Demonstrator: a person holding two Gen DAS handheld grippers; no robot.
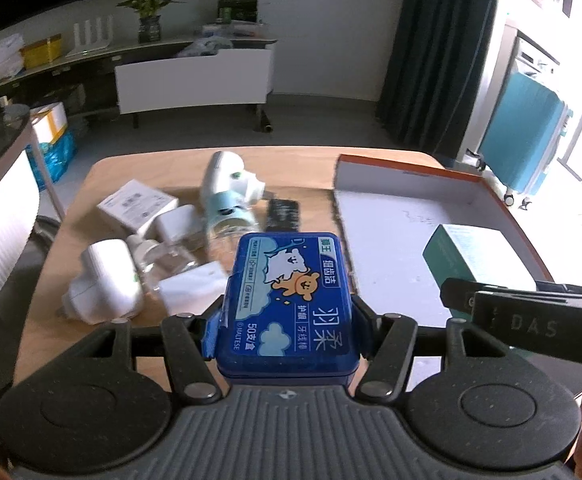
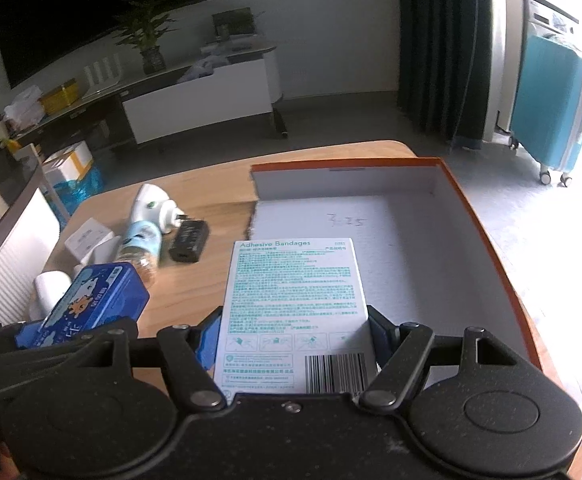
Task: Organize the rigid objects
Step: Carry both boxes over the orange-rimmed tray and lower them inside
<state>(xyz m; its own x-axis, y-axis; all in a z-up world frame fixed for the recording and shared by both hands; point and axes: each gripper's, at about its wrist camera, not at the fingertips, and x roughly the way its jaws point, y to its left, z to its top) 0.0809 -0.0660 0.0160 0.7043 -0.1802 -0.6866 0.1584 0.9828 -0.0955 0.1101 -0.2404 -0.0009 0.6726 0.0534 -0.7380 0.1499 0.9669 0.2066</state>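
My left gripper (image 1: 287,326) is shut on a blue floss-pick box (image 1: 291,300) with a cartoon bear, held above the wooden table (image 1: 71,248) by the left wall of the orange-rimmed tray (image 1: 411,176). The same blue box (image 2: 91,300) shows at the lower left of the right wrist view. My right gripper (image 2: 293,336) is shut on a white and green adhesive bandage box (image 2: 295,300), held over the tray's white floor (image 2: 419,248). That bandage box (image 1: 471,256) and the right gripper's black finger (image 1: 531,316) appear at the right of the left wrist view.
Left of the tray lie white plugs (image 1: 103,280), a white carton (image 1: 137,204), a white and pale blue bottle (image 1: 231,192), a clear bottle (image 1: 167,260) and a black flat object (image 1: 283,214). Beyond the table stand a TV bench (image 1: 195,76) and a teal suitcase (image 1: 527,148).
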